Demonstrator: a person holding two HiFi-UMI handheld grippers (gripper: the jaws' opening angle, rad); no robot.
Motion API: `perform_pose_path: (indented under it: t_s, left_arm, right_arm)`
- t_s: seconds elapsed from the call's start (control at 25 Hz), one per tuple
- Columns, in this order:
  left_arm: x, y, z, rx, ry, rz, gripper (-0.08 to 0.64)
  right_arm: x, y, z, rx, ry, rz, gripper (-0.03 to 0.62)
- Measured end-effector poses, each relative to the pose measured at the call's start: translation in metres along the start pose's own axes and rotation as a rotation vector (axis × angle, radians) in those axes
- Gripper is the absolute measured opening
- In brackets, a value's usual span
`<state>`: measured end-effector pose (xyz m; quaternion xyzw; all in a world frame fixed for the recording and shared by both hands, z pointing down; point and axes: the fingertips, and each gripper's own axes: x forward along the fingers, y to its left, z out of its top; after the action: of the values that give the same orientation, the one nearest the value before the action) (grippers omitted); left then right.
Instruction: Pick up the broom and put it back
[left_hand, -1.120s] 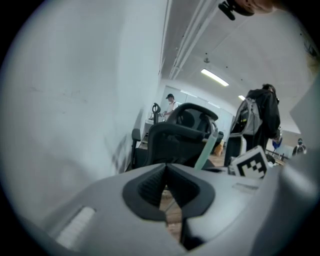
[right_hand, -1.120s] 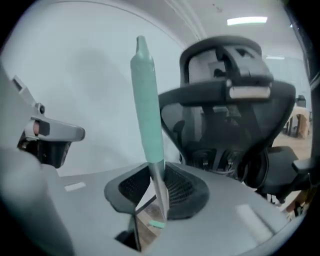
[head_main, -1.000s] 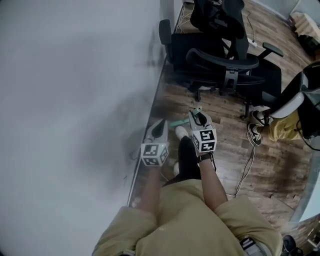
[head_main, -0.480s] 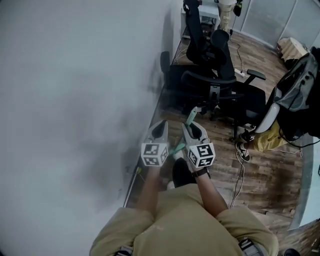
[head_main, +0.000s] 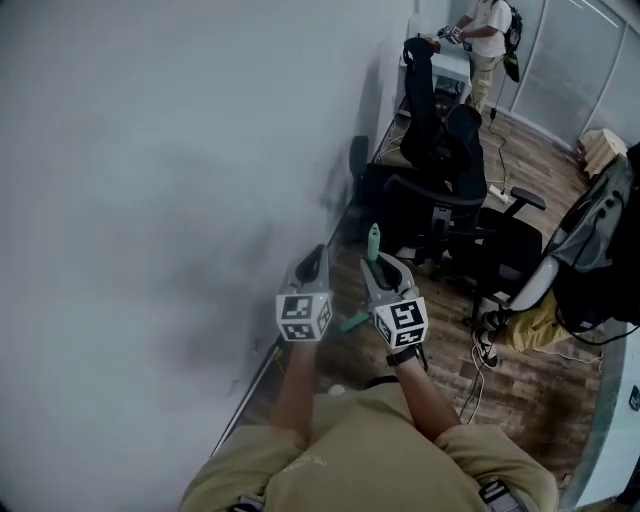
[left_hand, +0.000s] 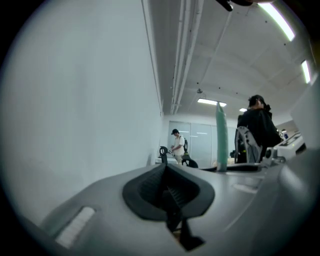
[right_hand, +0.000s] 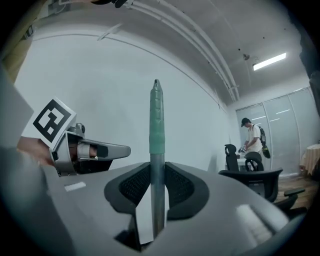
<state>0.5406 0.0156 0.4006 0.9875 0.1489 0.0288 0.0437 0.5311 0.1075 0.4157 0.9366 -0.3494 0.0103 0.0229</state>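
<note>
The broom handle (right_hand: 156, 125), a grey pole with a teal grip at its top, stands upright between the jaws of my right gripper (right_hand: 156, 187), which is shut on it. In the head view its teal tip (head_main: 373, 240) pokes up just past the right gripper (head_main: 378, 265), and a teal part (head_main: 352, 322) shows below, between the two grippers. My left gripper (head_main: 318, 255) hangs level beside it on the wall side, apart from the handle. Its jaws (left_hand: 167, 187) meet with nothing in them; the handle (left_hand: 220, 135) rises to its right. The broom head is hidden.
A plain white wall (head_main: 150, 200) runs close along the left. Black office chairs (head_main: 440, 200) crowd the wooden floor (head_main: 520, 370) ahead. A person (head_main: 487, 30) stands at a far desk. Cables and a shoe (head_main: 485, 345) lie at the right, near a bag (head_main: 600, 250).
Both grippers have risen together, the right one carrying the broom handle, which went from slanted to upright. The head view has lifted and shows more of the room beyond.
</note>
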Motion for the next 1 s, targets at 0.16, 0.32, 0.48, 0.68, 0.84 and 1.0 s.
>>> perform_pose_path:
  t_s: [0.16,0.32,0.48,0.68,0.84,1.0]
  left_arm:
    - [-0.005,0.001,0.006,-0.009,-0.008,0.095,0.002]
    - [-0.011,-0.004,-0.011,-0.039,0.006,0.22,0.002]
    - [-0.036,-0.021,-0.042,-0.026,0.081,0.372,0.002]
    - [-0.102,-0.022,-0.071,-0.004,0.149,0.567,0.002]
    - [-0.188,-0.002,-0.075,-0.061,0.145,0.776,0.002]
    - [-0.271,0.004,-0.062,-0.064,0.107,0.958,0.002]
  right_arm:
    - [0.003,-0.002,0.009,0.021,-0.013,0.108,0.091]
    - [-0.004,0.006,0.004,0.026,-0.011,0.259,0.089]
    - [-0.016,0.025,-0.004,0.036,0.003,0.422,0.089]
    - [-0.018,0.069,-0.018,-0.029,0.014,0.627,0.089]
    - [-0.019,0.13,-0.036,-0.03,0.057,0.789,0.091]
    - [-0.04,0.2,-0.033,-0.027,0.06,0.953,0.091]
